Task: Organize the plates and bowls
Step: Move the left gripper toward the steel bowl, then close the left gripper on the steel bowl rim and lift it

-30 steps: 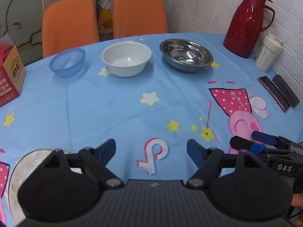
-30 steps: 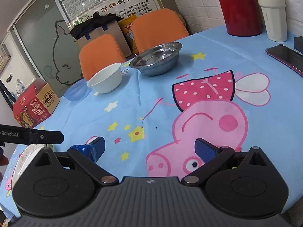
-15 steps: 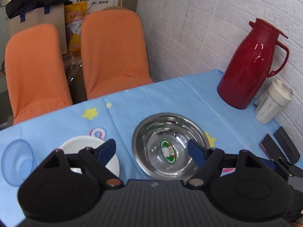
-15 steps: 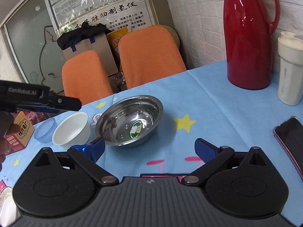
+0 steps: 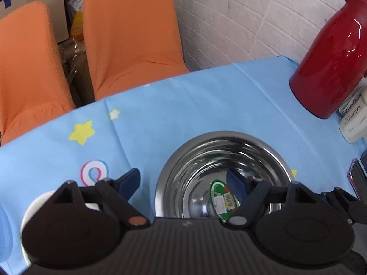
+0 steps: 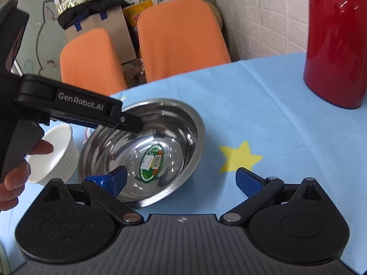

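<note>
Even, bright indoor light is filling both views; shadows are staying soft. Glare is streaking the steel bowl and spotting the red thermos. Fisheye distortion is bending the white brick wall and the table edge toward the corners. Slight motion blur is softening both views, chiefly the left wrist one.

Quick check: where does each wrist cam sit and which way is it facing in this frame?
Left wrist: sits on the left gripper, looking forward and down over the shiny steel bowl toward the two orange chairs; its own open blue-tipped fingers show.
Right wrist: sits on the right gripper, facing the same bowl from its right; its open fingers, the left gripper's body and the person's left hand show.
Shared: bowl, white bowl, chairs, red thermos jug, blue cartoon tablecloth.
</note>
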`<state>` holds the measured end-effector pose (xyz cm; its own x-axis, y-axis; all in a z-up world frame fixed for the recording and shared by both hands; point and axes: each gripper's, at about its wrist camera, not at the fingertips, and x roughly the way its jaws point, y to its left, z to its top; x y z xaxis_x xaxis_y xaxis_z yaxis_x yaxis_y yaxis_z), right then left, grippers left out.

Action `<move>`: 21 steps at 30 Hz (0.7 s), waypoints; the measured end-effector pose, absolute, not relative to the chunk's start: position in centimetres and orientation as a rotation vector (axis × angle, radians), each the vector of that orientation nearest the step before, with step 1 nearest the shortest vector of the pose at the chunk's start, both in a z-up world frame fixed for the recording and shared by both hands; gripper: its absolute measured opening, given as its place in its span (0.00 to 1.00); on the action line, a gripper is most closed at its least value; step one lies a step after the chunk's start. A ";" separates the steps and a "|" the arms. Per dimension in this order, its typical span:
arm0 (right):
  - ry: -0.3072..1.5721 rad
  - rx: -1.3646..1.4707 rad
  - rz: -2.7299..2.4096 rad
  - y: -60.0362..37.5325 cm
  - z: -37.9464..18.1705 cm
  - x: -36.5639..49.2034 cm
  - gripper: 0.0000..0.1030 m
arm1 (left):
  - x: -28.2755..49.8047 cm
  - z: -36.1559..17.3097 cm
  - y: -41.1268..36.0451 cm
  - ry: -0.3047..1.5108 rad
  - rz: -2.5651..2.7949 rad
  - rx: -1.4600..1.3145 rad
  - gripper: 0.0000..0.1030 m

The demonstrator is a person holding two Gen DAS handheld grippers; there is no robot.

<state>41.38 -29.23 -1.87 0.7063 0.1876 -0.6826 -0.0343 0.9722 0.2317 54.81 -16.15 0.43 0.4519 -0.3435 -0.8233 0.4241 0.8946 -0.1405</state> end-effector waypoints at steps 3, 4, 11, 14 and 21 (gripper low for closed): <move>0.775 0.172 0.132 -28.6 -2.0 41.5 0.86 | 55.0 -0.2 -16.9 1.001 -0.492 0.113 0.76; 0.775 0.167 0.134 -28.6 -2.1 41.5 0.86 | 55.1 -0.3 -17.1 1.004 -0.499 0.120 0.75; 0.775 0.173 0.160 -28.2 -1.9 41.0 0.86 | 54.5 -1.3 -18.1 1.057 -0.555 0.170 0.71; 0.791 0.171 0.204 -27.6 -1.7 40.4 0.86 | 53.8 -1.2 -18.3 1.080 -0.582 0.195 0.70; 0.784 0.145 0.187 -26.8 -0.9 38.1 0.87 | 51.3 -1.0 -18.5 1.081 -0.619 0.277 0.71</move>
